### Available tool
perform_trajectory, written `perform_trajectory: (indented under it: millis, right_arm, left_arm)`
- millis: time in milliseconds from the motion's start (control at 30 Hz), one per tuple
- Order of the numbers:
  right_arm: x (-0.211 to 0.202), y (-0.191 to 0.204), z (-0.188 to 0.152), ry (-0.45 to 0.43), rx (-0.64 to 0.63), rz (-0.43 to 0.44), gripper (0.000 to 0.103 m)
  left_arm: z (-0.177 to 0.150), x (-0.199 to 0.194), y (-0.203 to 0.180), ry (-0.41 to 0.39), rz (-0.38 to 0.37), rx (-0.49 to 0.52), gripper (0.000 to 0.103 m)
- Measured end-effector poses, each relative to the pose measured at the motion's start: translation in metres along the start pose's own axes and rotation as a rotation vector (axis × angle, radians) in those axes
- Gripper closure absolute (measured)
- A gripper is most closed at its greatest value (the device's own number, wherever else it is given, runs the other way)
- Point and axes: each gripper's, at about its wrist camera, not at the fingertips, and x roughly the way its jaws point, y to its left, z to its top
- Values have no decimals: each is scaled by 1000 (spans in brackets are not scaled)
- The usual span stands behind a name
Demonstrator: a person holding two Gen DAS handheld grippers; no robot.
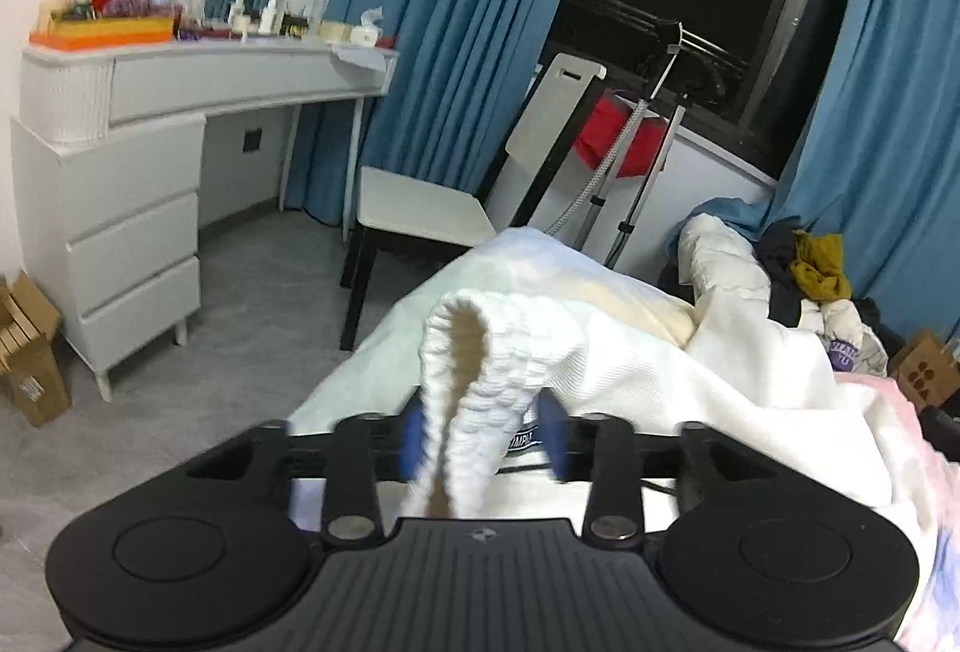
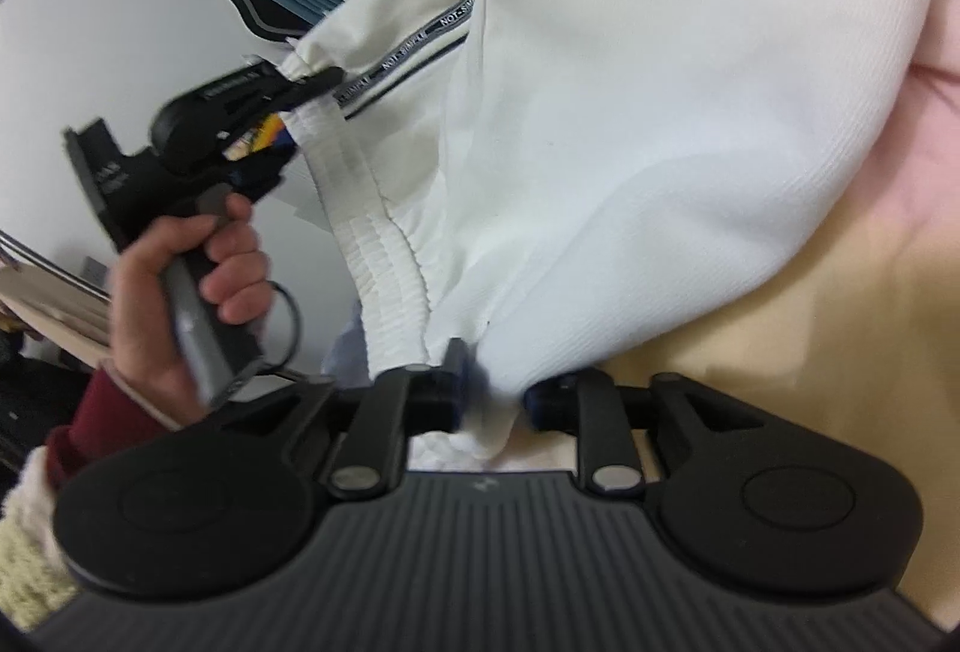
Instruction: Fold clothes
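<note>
My bed [image 1: 372, 352] under white trousers [image 1: 630, 352], heaped clothes [image 1: 810, 274] at its far end, pale sheet [image 2: 780, 328]

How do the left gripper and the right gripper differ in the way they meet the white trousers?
The left gripper has its jaws wide, the ribbed waistband looped loosely between them; the right gripper has a narrower gap filled with bunched plain fabric, pinch unclear. The left gripper takes the waistband itself; the right gripper takes cloth just beside it. Both have blue pads and meet the same white trousers.
</note>
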Motion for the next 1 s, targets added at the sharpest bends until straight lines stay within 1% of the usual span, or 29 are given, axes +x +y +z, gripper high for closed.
perform_trajectory:
  millis: [33, 67, 133, 233, 300, 333, 400, 467, 567, 667, 767, 867, 1000]
  right_arm:
    - [-5, 2, -4, 0, -5, -15, 49]
    - [-10, 3, -8, -1, -9, -28, 32]
    - [-28, 7, -13, -20, -31, -52, 21]
    - [-58, 11, -19, -57, -88, -93, 21]
    - [-86, 9, -21, -100, -133, -138, 21]
    - [-98, 8, -22, -124, -158, -162, 21]
    - [-123, 0, -20, -179, -232, -236, 22]
    - [-147, -9, -17, -235, -310, -314, 22]
    - [-165, -24, -9, -308, -380, -427, 22]
    - [-165, -47, 5, -372, -368, -494, 22]
    - [-150, -72, 16, -434, -400, -573, 22]
    - [-141, -104, 22, -444, -423, -634, 22]
    - [-114, -133, 26, -406, -495, -695, 22]
  left_arm:
    - [-1, -9, -3, -6, 8, 8, 33]
    - [-4, -20, -7, -14, 13, 17, 25]
    - [-13, -45, -22, -24, 12, 52, 23]
    - [-32, -79, -53, -33, -1, 123, 20]
    - [-49, -96, -78, -37, -25, 157, 16]
    - [-59, -105, -91, -32, -39, 171, 16]
    - [-79, -118, -117, -22, -71, 196, 15]
    - [-98, -128, -140, -11, -99, 198, 15]
    - [-124, -142, -172, 8, -139, 188, 14]
    - [-147, -149, -203, 24, -173, 168, 14]
    - [-170, -148, -227, 28, -174, 175, 14]
    - [-183, -138, -232, 50, -180, 185, 14]
    - [-195, -121, -226, 87, -164, 200, 14]
